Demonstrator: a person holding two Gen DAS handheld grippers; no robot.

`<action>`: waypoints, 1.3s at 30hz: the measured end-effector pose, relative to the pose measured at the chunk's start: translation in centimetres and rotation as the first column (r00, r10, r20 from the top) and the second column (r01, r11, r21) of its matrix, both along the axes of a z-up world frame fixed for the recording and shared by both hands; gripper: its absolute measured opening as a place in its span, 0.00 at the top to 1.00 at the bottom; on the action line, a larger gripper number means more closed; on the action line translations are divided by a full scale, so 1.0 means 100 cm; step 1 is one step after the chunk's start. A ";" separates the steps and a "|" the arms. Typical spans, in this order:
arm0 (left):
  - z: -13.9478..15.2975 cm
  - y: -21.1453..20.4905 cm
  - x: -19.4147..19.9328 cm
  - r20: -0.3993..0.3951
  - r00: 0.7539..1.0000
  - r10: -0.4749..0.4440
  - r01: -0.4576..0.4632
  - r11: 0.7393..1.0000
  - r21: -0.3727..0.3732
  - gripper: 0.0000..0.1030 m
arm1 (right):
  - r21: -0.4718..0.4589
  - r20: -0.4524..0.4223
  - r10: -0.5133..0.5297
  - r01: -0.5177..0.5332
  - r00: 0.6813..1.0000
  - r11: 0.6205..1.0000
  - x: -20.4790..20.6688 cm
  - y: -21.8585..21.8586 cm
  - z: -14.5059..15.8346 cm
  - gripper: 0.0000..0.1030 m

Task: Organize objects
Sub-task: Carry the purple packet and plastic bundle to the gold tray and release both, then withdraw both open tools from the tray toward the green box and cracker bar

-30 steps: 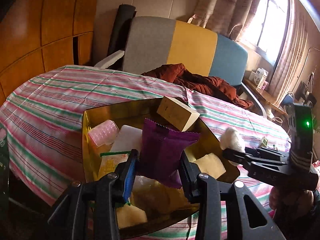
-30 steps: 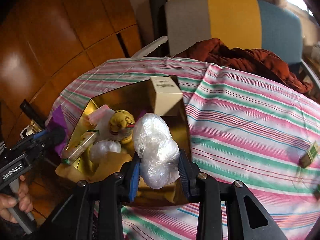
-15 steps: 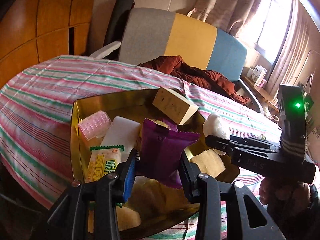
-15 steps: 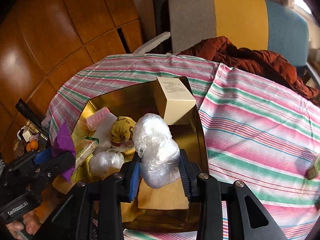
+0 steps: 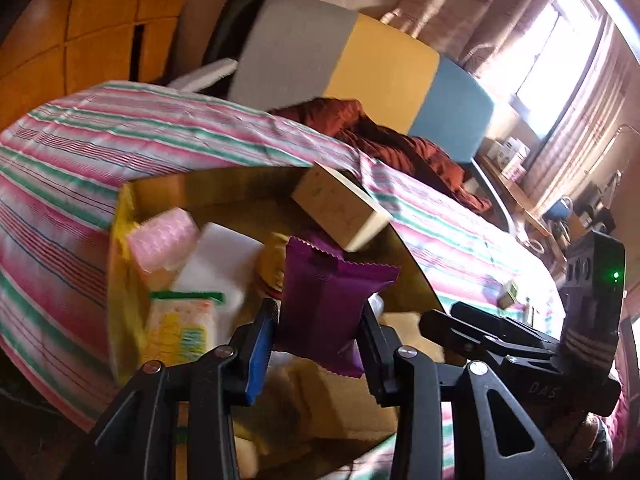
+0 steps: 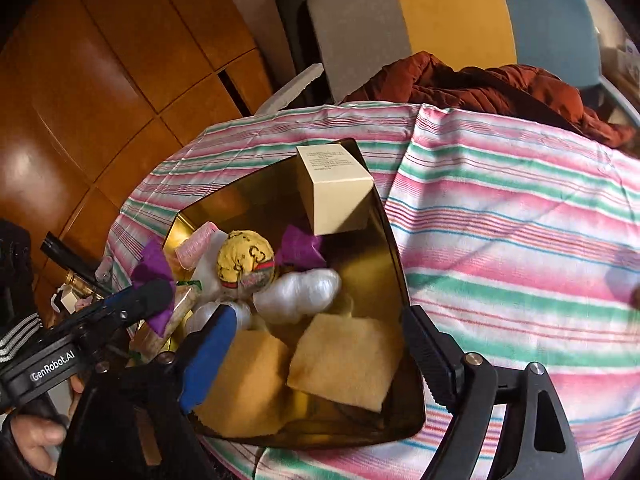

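A gold tray sits on the striped tablecloth and holds several items. My left gripper is shut on a purple snack packet and holds it above the tray's near-left side; the packet also shows in the right wrist view. My right gripper is open and empty above the tray's near edge. A clear plastic-wrapped bundle lies in the tray just beyond its fingers. A cream box leans on the tray's far rim, also visible in the left wrist view.
The tray also holds a yellow ball, a pink roller, a white block, a yellow-green packet and tan sponges. A small box lies on the cloth. A chair with a rust jacket stands behind.
My right gripper has opened and let go of the plastic-wrapped bundle, which now lies in the tray. My left gripper, still holding the purple packet, has moved in over the tray.
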State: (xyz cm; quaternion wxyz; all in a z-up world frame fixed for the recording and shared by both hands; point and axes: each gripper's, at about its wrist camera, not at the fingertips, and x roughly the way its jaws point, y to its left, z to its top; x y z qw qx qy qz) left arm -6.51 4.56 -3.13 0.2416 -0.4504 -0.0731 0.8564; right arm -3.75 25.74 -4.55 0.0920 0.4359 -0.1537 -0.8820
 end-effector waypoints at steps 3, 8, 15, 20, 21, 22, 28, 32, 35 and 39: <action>-0.011 0.015 -0.008 0.050 0.998 -0.029 0.030 0.999 -0.024 0.62 | -0.005 0.002 -0.017 0.017 1.000 1.000 0.006 0.004 -0.001 0.17; -0.032 0.035 -0.041 0.078 0.997 -0.011 0.019 0.994 -0.107 0.62 | 0.007 -0.008 -0.025 0.025 1.000 1.000 0.015 0.006 0.003 0.16; -0.034 0.039 -0.069 0.069 0.997 0.039 -0.028 0.987 -0.161 0.58 | 0.011 -0.027 -0.021 0.022 0.999 1.000 0.021 0.006 0.010 0.16; -0.026 0.031 -0.057 0.032 0.998 0.049 -0.043 0.984 -0.173 0.52 | 0.012 -0.025 -0.014 0.014 1.000 1.000 0.022 0.001 0.009 0.16; -0.024 0.028 -0.052 0.026 0.998 0.053 -0.047 0.984 -0.170 0.52 | 0.014 -0.023 -0.011 0.011 1.000 1.000 0.022 -0.001 0.009 0.16; -0.023 0.026 -0.050 0.021 0.998 0.057 -0.052 0.984 -0.168 0.52 | 0.016 -0.022 -0.009 0.009 1.000 1.000 0.022 -0.003 0.008 0.16; -0.009 0.010 -0.024 -0.051 0.994 0.101 -0.109 0.979 -0.170 0.52 | 0.070 -0.034 -0.003 0.005 0.999 0.998 0.026 -0.014 0.009 0.10; 0.003 0.001 -0.007 -0.119 0.986 0.118 -0.137 0.975 -0.174 0.51 | 0.148 -0.062 -0.009 0.018 0.998 0.989 0.029 -0.024 0.012 0.02; 0.011 -0.002 0.004 -0.161 0.979 0.124 -0.151 0.973 -0.172 0.51 | 0.200 -0.086 -0.031 0.048 0.996 0.979 0.034 -0.028 0.014 0.00; 0.019 -0.005 0.016 -0.195 0.973 0.123 -0.156 0.974 -0.166 0.51 | 0.225 -0.104 -0.051 0.074 0.993 0.972 0.039 -0.029 0.016 0.00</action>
